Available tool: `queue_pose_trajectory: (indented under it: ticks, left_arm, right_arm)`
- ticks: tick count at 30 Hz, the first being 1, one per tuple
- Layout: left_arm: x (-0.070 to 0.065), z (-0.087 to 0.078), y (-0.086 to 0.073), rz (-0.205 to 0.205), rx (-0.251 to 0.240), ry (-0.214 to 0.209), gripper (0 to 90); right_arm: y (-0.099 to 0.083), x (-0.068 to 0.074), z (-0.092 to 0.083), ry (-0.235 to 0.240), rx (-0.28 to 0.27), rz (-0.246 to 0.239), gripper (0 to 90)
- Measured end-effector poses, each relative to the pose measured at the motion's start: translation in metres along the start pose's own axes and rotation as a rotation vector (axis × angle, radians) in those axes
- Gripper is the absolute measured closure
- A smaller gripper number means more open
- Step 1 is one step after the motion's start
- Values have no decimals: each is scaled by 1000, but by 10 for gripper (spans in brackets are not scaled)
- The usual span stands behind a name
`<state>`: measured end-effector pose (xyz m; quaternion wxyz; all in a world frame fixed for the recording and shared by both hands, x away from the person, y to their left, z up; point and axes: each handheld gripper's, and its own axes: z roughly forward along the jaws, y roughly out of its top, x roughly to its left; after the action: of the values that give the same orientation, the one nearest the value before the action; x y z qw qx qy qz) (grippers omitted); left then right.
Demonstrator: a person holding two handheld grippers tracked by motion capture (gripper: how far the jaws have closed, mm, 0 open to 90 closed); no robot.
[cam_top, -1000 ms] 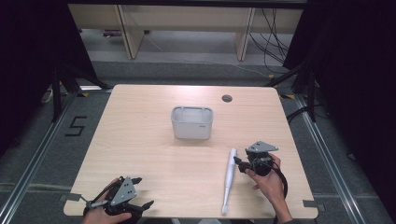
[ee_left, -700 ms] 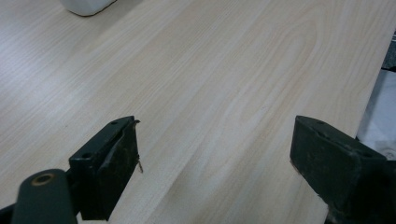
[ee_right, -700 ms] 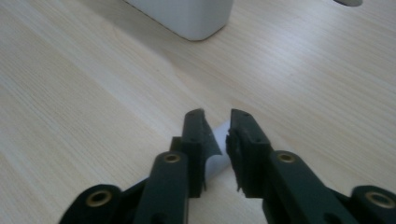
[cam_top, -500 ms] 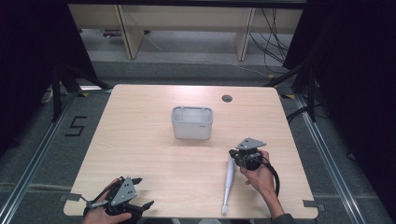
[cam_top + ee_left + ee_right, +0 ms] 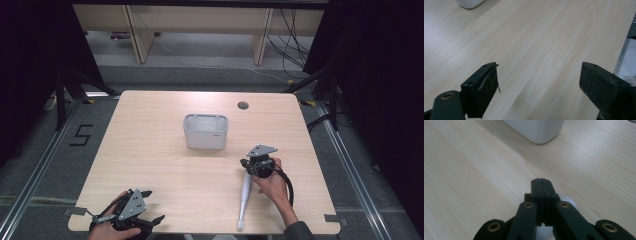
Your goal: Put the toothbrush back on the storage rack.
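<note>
Left tongs (image 5: 150, 206) sit at the near left corner of the worktop (image 5: 150, 130), held in the person's left hand (image 5: 107, 231), grey plate on top. In the left gripper view the left tongs (image 5: 539, 82) have both black jaws spread wide with bare wood grain between them, nothing held; a corner of the white bin (image 5: 469, 3) shows at the top left of that view, well apart from the jaws. Mid-worktop, slightly toward the far side, stands that white bin (image 5: 205, 131): rectangular, rounded corners, open top, upright, nothing touching it; can't tell what's inside from here. Right of it, near the far edge, a round cable hole (image 5: 243, 105) in the wood. Nearer the person and right of centre lies a long white tool (image 5: 244, 195), a slim handle stretched along the worktop with its narrow end toward the near edge and its top end under the right tongs (image 5: 246, 165). The right hand (image 5: 272, 182) holds those, cable looping off to the right. In the right gripper view the right tongs (image 5: 541, 181) have the jaws pressed together, tips meeting with no gap, low over the wood; a rounded white part of the tool (image 5: 569, 202) peeks out just behind and under the jaws, so contact between them can't be confirmed. The bin's corner (image 5: 536, 130) sits ahead of the tips, apart from them.
</note>
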<state>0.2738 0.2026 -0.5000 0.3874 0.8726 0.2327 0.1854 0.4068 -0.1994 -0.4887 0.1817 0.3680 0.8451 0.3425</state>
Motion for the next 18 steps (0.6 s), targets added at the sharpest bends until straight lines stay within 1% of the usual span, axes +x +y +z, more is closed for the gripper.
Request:
queue_pose_trajectory:
  ticks: [2, 3, 4, 5, 6, 9, 10, 11, 12, 13, 14, 15, 16, 17, 18]
  left_arm:
    - [0, 0, 0, -1, 1, 1, 148]
    - [1, 0, 0, 14, 2, 20, 148]
    - [1, 0, 0, 14, 2, 20, 148]
    - [1, -1, 0, 13, 9, 11, 148]
    - [1, 0, 0, -1, 2, 2, 148]
    - [1, -1, 0, 1, -1, 1, 148]
    - [1, -1, 0, 13, 9, 13, 147]
    - [1, -1, 0, 13, 9, 13, 148]
    - [1, -1, 0, -1, 2, -3, 148]
    - [0, 0, 0, -4, -2, -2, 148]
    - [0, 0, 0, -4, -2, -2, 148]
    - [1, 0, 0, 0, 0, 1, 148]
    - [0, -1, 0, 5, 4, 4, 148]
    - [0, -1, 0, 5, 4, 4, 147]
    - [0, -1, 0, -1, 1, 1, 147]
  right_arm:
    - [0, -1, 1, 5, 7, 3, 900]
    - [-1, -2, 2, 5, 19, 1, 900]
    - [-1, -2, 2, 5, 19, 1, 900]
    - [-1, -2, 2, 2, 18, 17, 900]
    - [-1, -4, 1, 3, 27, 1, 900]
    - [-2, -4, 1, -1, 34, 0, 900]
    - [-3, -6, 0, 1, 33, 5, 900]
    - [-3, -6, 0, 1, 33, 5, 900]
    - [-3, -7, -1, -1, 37, 22, 900]
    - [-4, -8, -1, -10, 32, 12, 900]
    - [-4, -8, -1, -10, 32, 12, 900]
    - [-4, -8, -2, -11, 41, 23, 900]
    - [-5, -10, -2, -15, 32, 15, 900]
    - [-5, -11, -2, -1, 49, 17, 900]
    - [-5, -11, -2, -1, 49, 17, 900]
